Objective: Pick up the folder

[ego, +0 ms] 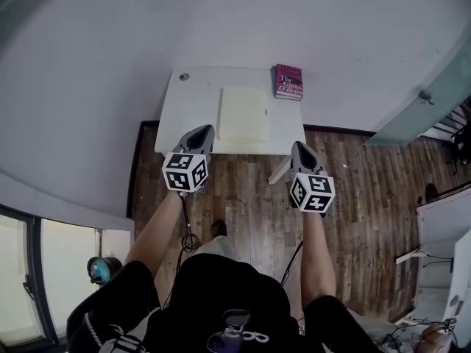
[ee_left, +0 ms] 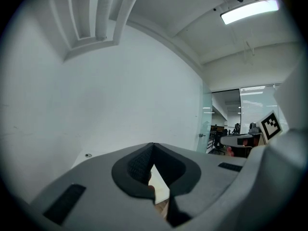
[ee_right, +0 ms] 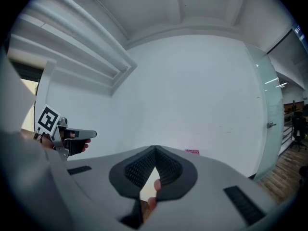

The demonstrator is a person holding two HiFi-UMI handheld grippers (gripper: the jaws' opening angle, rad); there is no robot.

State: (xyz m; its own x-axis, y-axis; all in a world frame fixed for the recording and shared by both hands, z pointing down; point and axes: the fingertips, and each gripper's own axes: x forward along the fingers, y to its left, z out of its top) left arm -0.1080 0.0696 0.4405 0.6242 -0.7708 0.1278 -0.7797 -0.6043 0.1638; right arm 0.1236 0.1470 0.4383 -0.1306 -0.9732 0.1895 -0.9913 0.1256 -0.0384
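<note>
While the pale yellow folder (ego: 243,114) lies flat at the middle of the white desk (ego: 188,109), the left gripper (ego: 206,130) and right gripper (ego: 298,148) hover near the desk's front edge, jaws pressed together and empty, presumably because the approach is unfinished.

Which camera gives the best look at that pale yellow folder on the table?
The head view: the whole folder lies flat on the white table. Both gripper views show only a pale sliver low in the frame, too little to identify.
</note>
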